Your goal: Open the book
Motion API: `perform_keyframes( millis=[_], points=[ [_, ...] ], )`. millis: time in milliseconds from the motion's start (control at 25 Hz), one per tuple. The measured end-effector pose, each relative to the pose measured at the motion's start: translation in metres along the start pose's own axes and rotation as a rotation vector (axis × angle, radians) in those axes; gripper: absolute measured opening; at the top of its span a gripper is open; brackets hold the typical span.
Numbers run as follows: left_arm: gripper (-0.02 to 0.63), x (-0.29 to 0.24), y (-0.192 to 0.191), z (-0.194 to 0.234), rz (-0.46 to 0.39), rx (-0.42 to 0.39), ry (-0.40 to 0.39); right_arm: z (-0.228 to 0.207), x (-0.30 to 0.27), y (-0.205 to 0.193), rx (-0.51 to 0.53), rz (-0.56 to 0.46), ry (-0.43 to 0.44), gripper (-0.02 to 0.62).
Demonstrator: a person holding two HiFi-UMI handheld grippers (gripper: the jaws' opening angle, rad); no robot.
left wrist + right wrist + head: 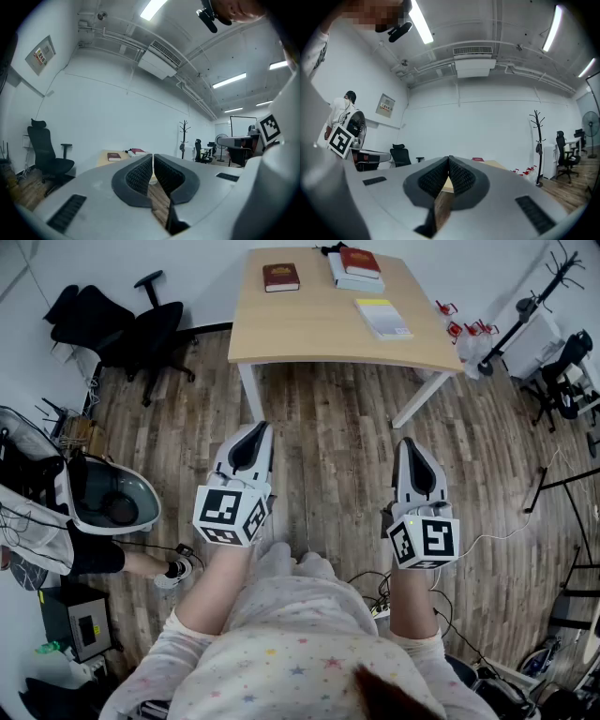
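Left gripper closed on nothing, right gripper closed on nothing, above wooden floor

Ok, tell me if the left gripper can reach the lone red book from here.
Probably not yet: the left gripper is shut and held over the floor, short of the table, with the book near its far edge. Nothing blocks the way.

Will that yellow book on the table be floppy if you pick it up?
The yellow book lies flat on the table, so a push would probably slide it, not roll it. It looks thin, so it may bend a little when lifted by one edge.
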State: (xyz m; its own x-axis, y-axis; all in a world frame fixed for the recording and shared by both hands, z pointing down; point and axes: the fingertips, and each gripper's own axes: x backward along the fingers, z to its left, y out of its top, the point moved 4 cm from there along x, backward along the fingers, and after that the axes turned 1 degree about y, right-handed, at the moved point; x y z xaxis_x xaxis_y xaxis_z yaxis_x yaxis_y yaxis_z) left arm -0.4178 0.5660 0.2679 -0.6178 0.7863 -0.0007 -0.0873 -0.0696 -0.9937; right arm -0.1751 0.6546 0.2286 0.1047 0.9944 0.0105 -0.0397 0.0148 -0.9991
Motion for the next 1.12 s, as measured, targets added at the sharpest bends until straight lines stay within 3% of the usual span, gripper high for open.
perform_keyframes(
  millis=[520, 640, 680, 760, 880, 1120],
  points=[
    [0.023, -0.014, -0.007, -0.037, 0.011, 0.003, -0.01, -0.036, 0.022, -0.006, -0.052, -0.015, -0.003, 0.004],
    [0.025, -0.017, -0.007, -0.046, 0.011, 0.005, -0.003, -0.045, 0.021, -0.012, -0.071, 0.006, 0.011, 0.057],
    [0.032, -0.019, -0.007, -0.048, 0.013, 0.003, 0.001, -0.047, 0.02, -0.014, -0.075, 0.01, 0.016, 0.088],
    [0.131, -0.023, -0.009, -0.05, 0.029, 0.0, 0.009, -0.051, 0.016, -0.017, -0.082, 0.011, 0.019, 0.141],
    [0.211, -0.03, -0.01, -0.05, 0.045, 0.001, 0.009, -0.054, 0.009, -0.016, -0.1, 0.001, 0.021, 0.208],
    [0.23, -0.057, -0.008, -0.034, 0.033, -0.017, 0.008, -0.059, -0.025, -0.021, -0.111, 0.001, 0.034, 0.239]
  ],
)
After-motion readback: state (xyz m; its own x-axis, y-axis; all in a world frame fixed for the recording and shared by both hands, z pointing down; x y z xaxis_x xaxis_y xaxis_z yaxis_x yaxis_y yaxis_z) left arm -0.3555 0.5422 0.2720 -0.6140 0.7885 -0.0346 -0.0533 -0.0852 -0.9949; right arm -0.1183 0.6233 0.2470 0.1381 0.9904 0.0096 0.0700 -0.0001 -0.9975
